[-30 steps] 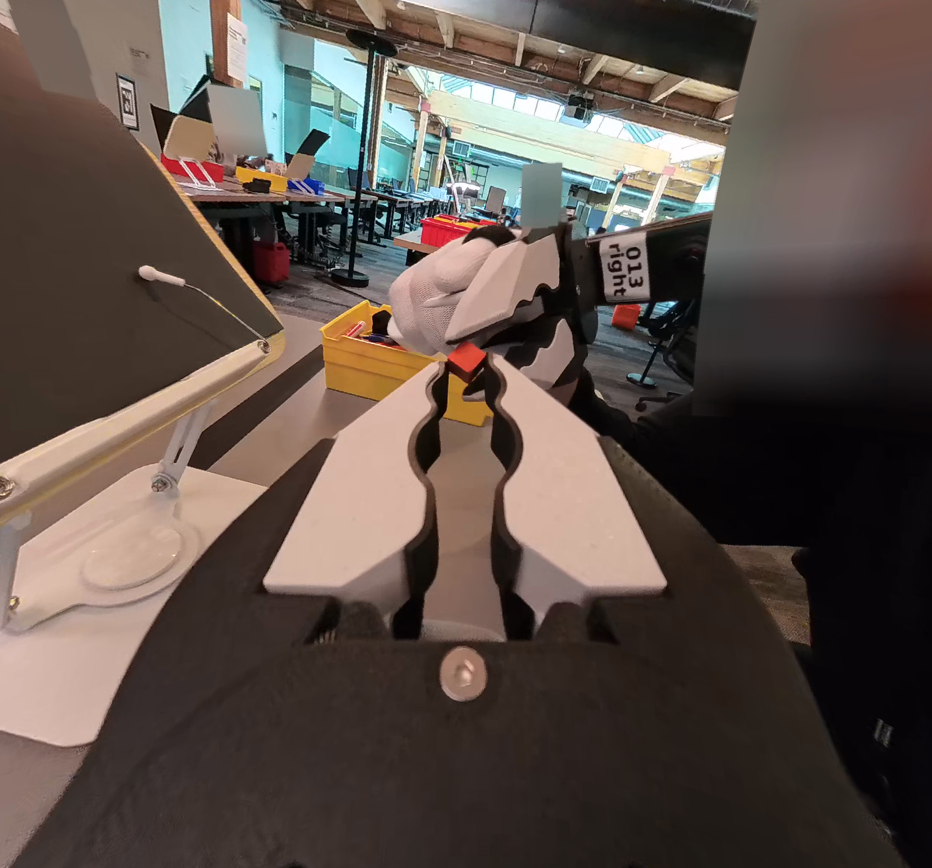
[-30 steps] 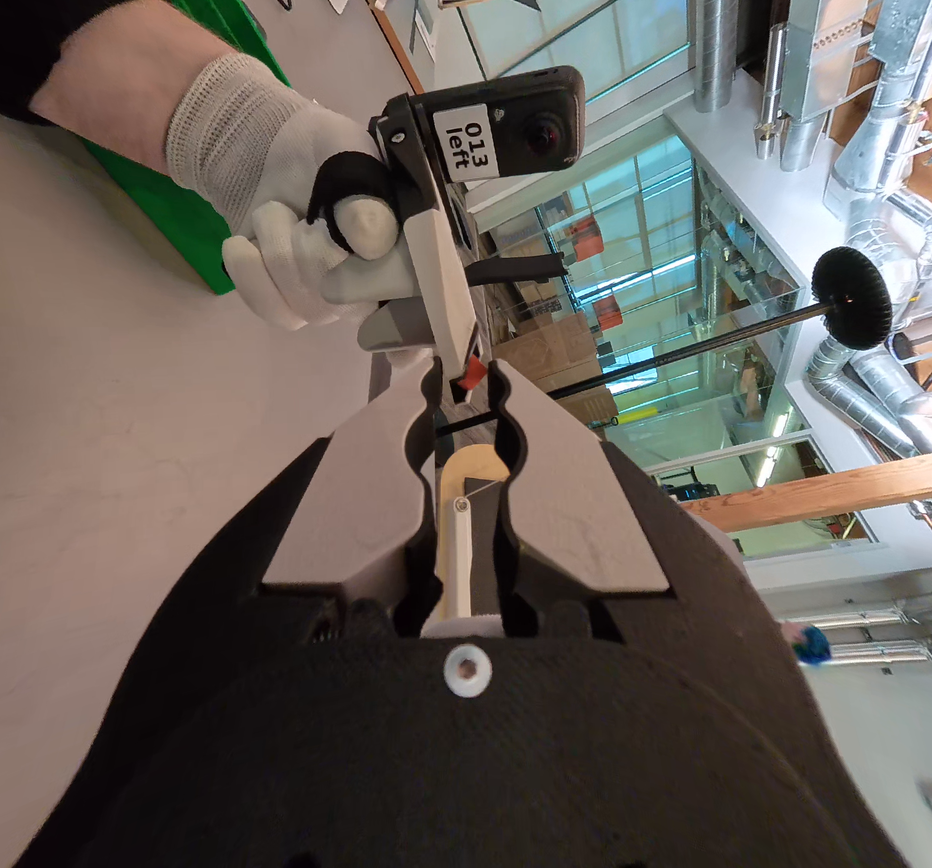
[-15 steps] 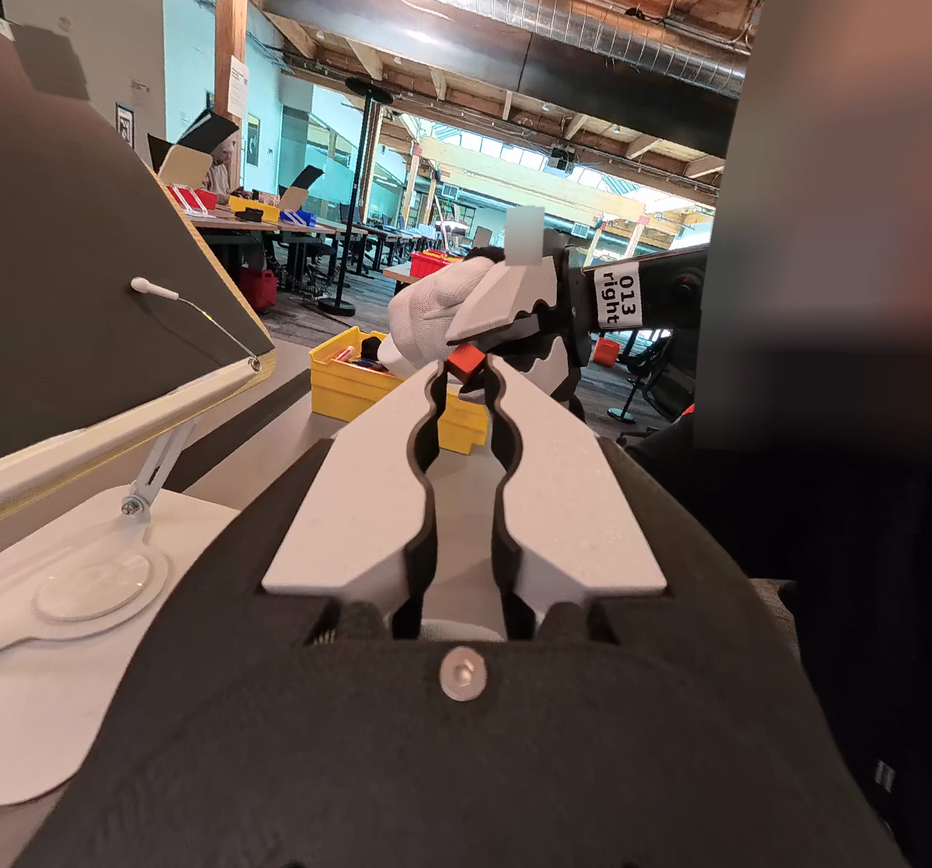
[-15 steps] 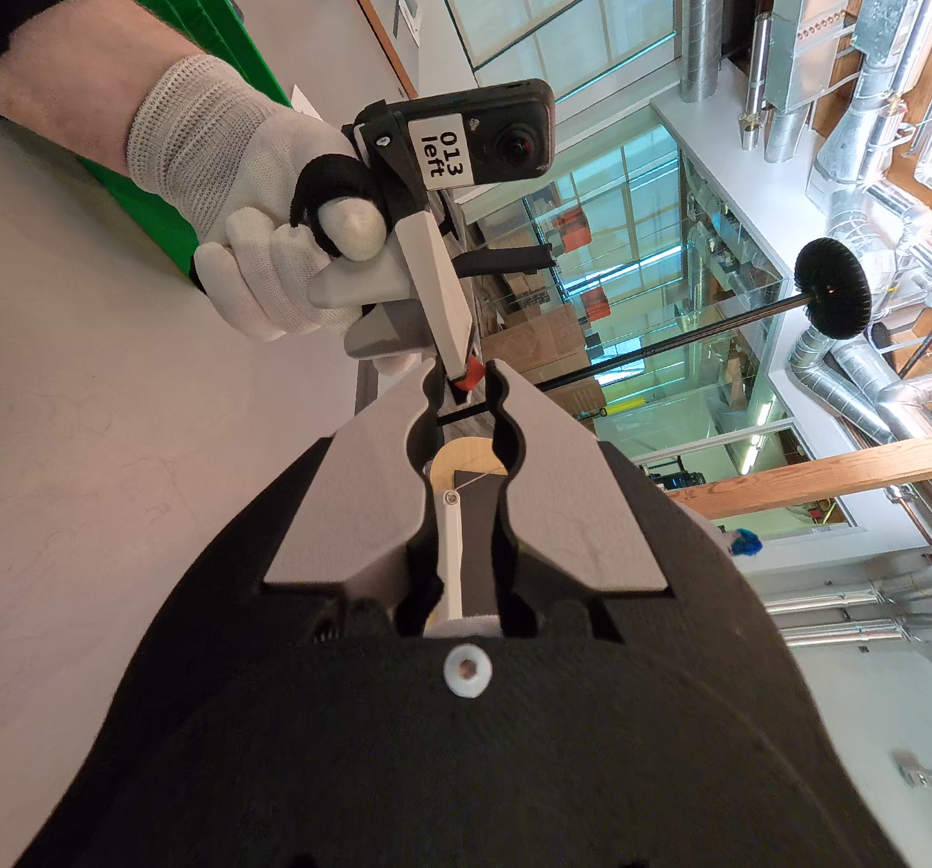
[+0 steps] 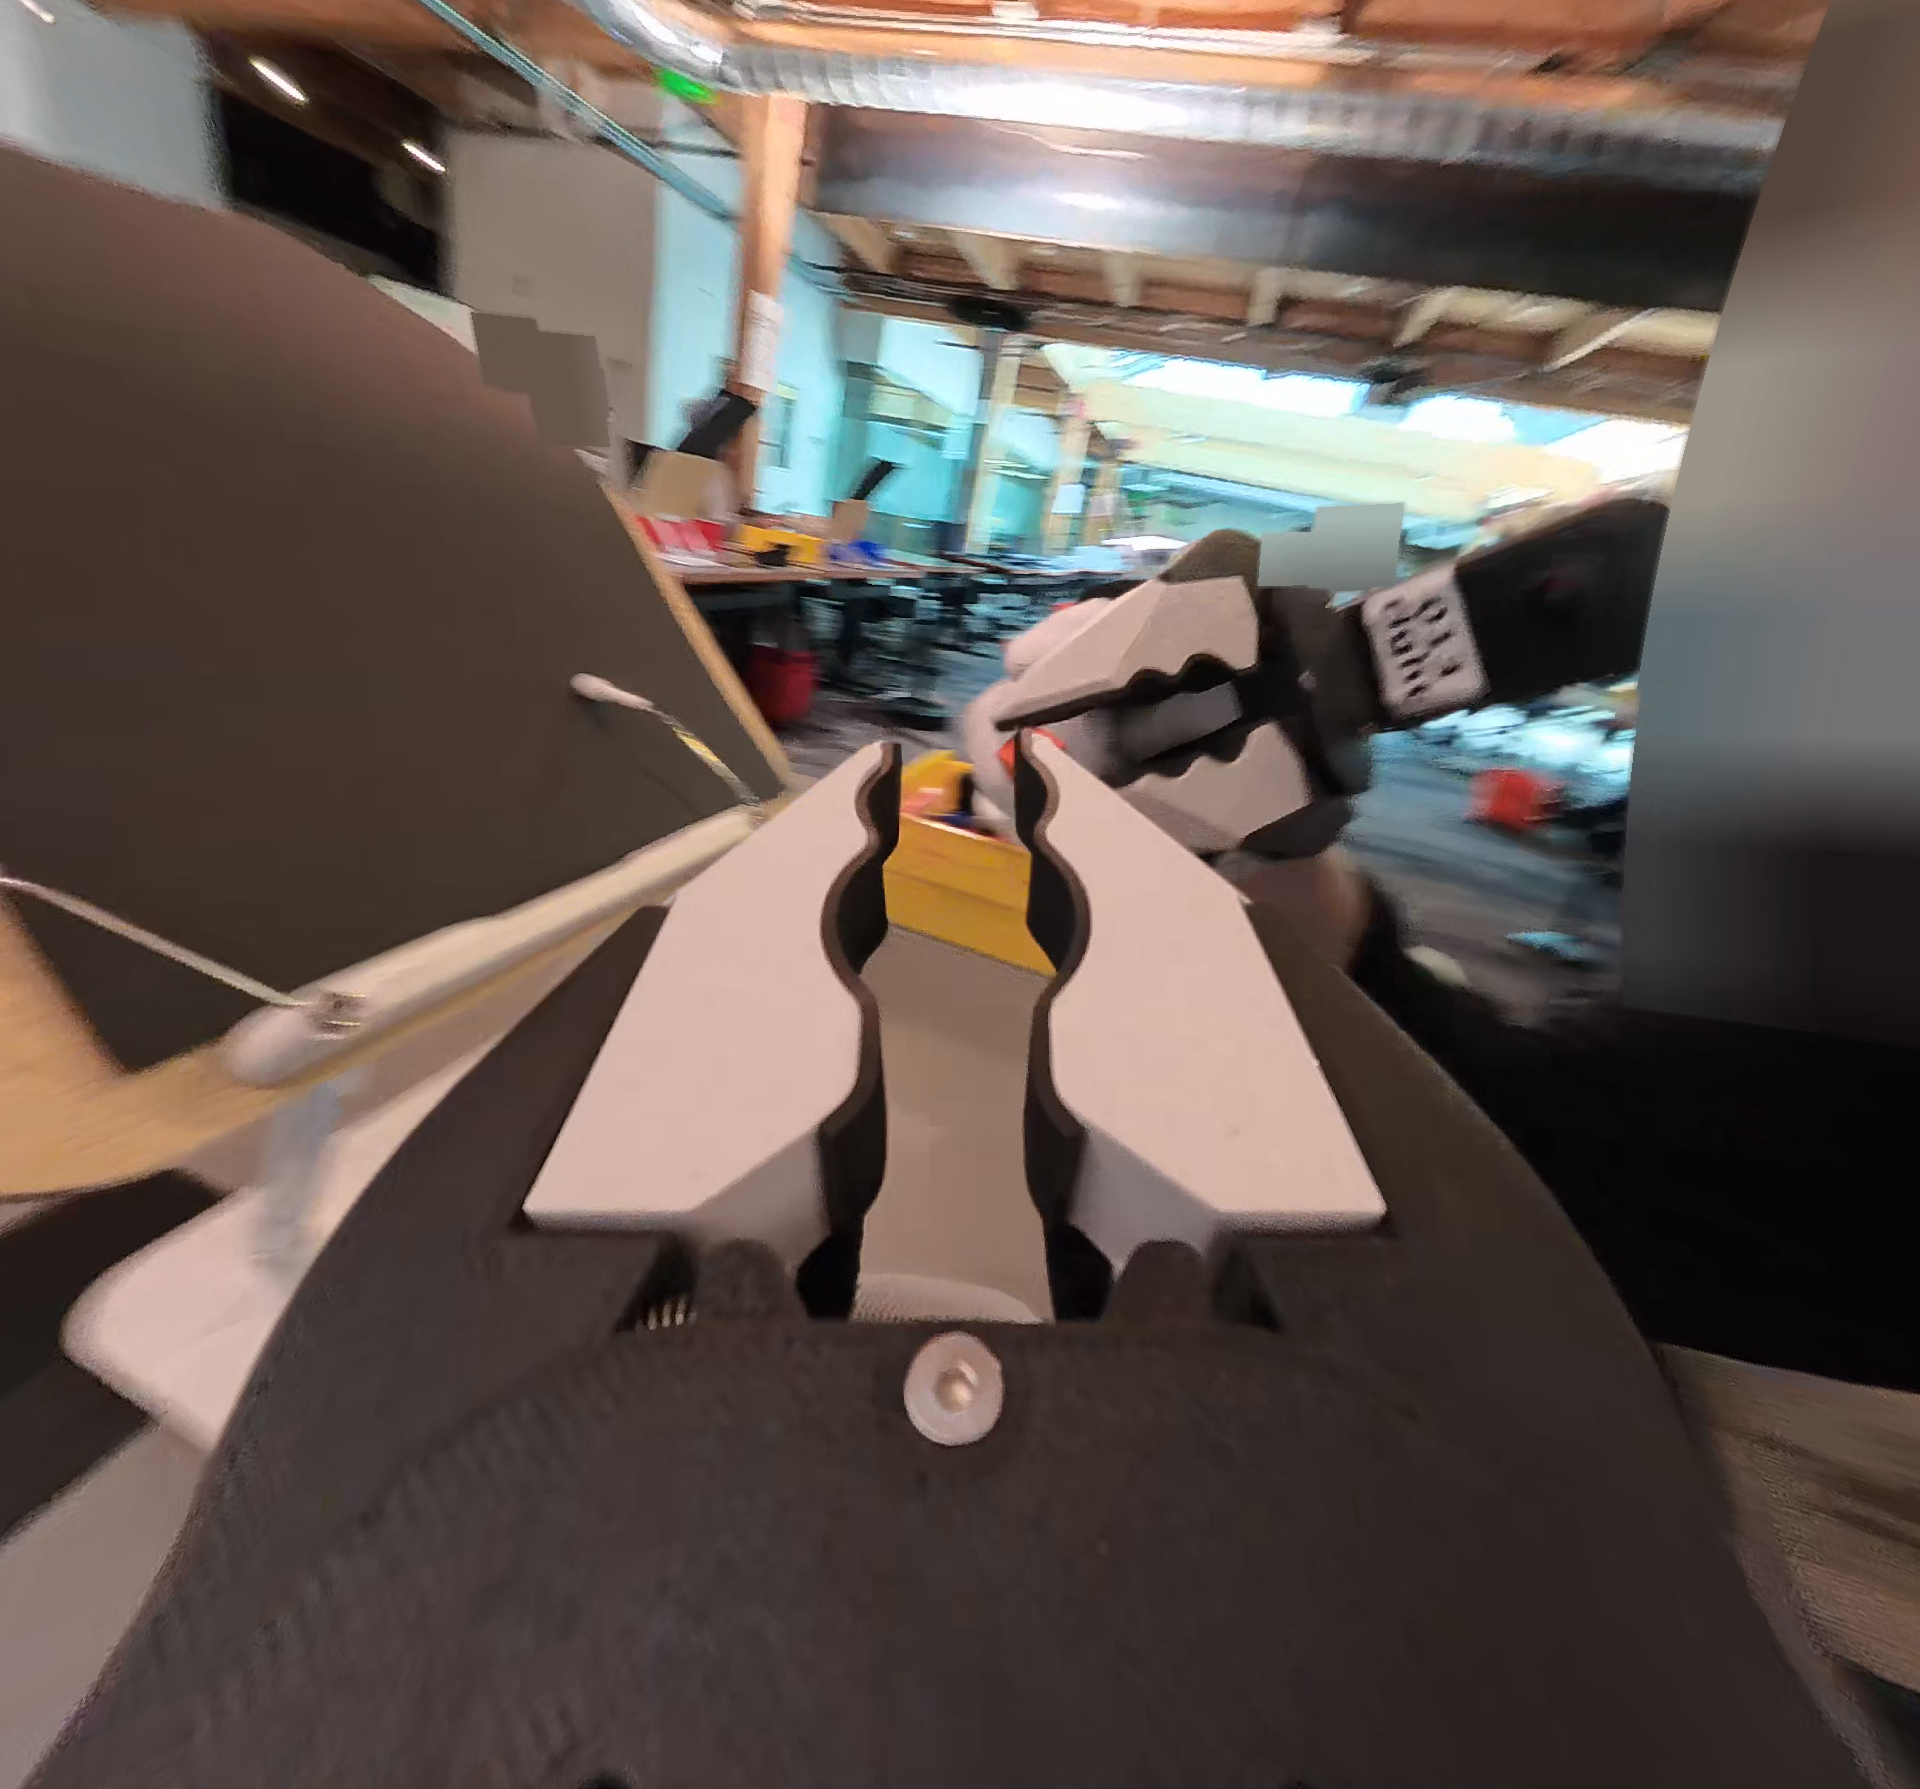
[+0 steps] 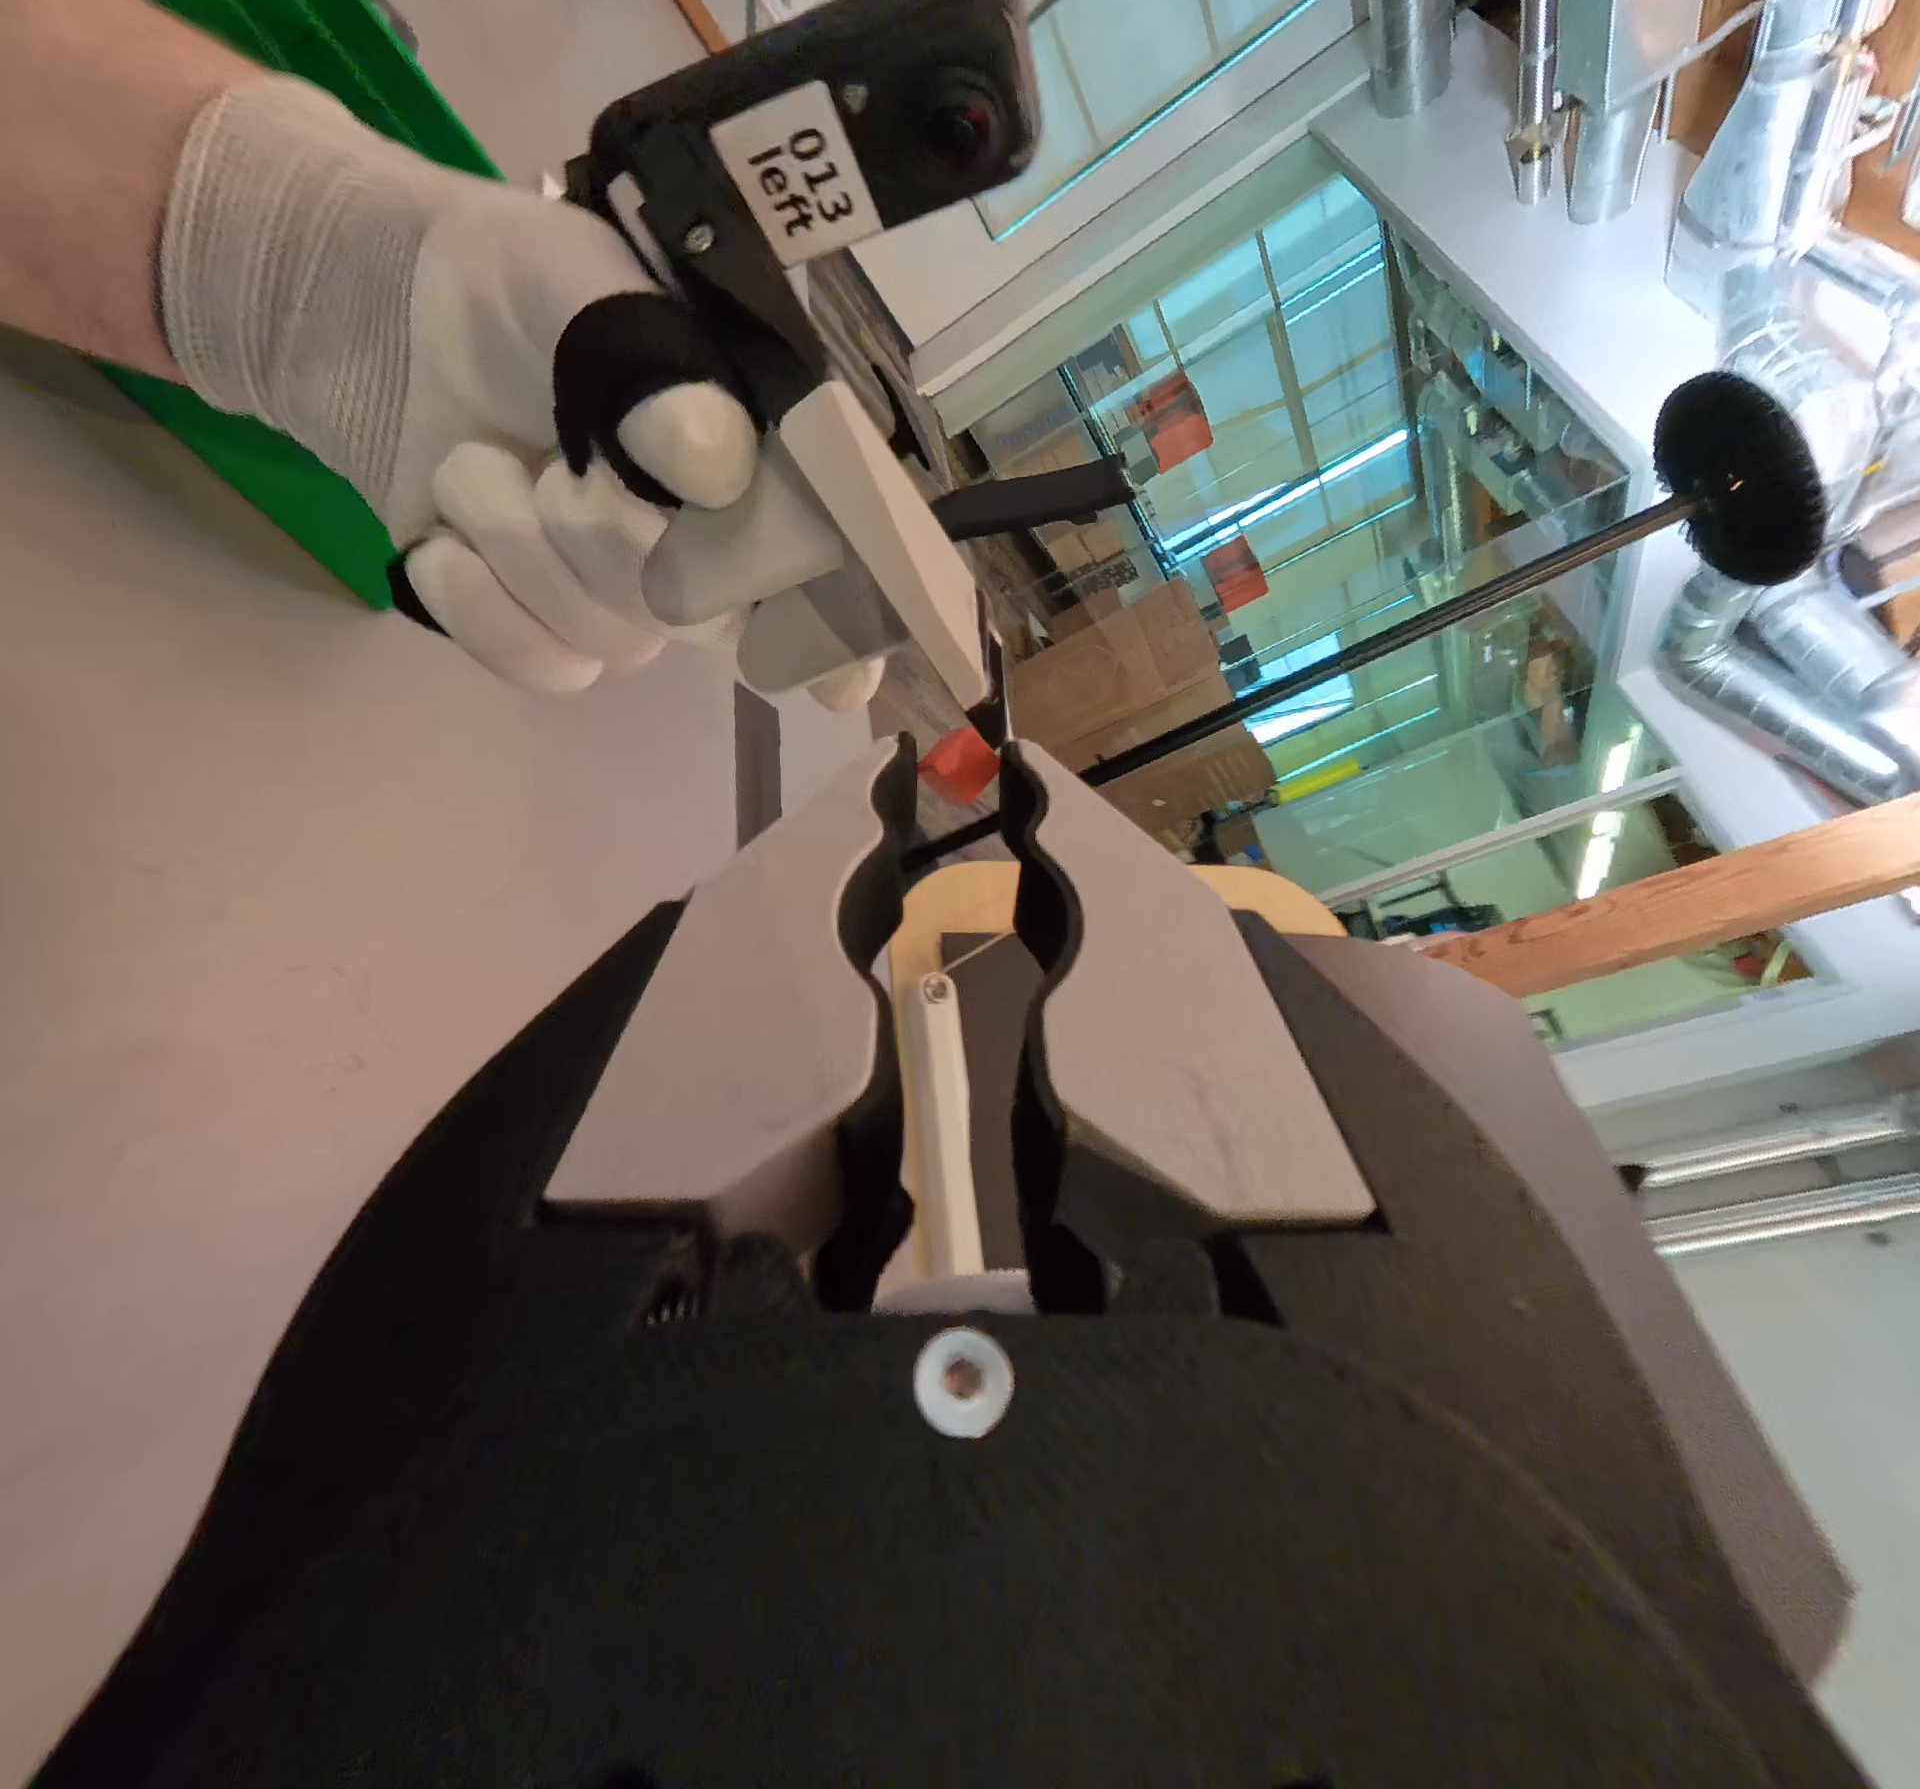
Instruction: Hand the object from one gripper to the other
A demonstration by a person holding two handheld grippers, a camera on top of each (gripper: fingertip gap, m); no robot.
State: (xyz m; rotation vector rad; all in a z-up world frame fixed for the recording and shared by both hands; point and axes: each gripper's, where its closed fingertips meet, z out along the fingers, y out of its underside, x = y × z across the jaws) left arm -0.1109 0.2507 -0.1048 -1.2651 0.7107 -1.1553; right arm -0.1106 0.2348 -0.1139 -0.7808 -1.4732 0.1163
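Observation:
The object is a small red block (image 6: pixel 961 765). In the right wrist view it sits between the tips of my right gripper (image 6: pixel 956 752), which is shut on it. My left gripper (image 6: pixel 966 674), held by a white-gloved hand (image 6: pixel 416 409), comes in from above left with its tip just above the block. In the left wrist view my left gripper (image 5: pixel 956 763) is open and empty. There the right gripper (image 5: pixel 1013 737) is just right of my left fingertips, and only a sliver of the red block (image 5: pixel 1006 754) shows at its tip.
A yellow bin (image 5: pixel 966 856) with small parts stands on the grey table (image 6: pixel 260 908) beyond the grippers. A green bin (image 6: pixel 260 451) is behind the gloved hand. A tilted dark board on a white stand (image 5: pixel 260 648) is close on the left.
My left gripper has opened and let go of the red block, which now stays in my right gripper. The left wrist view has tilted upward and the two grippers have drawn slightly apart.

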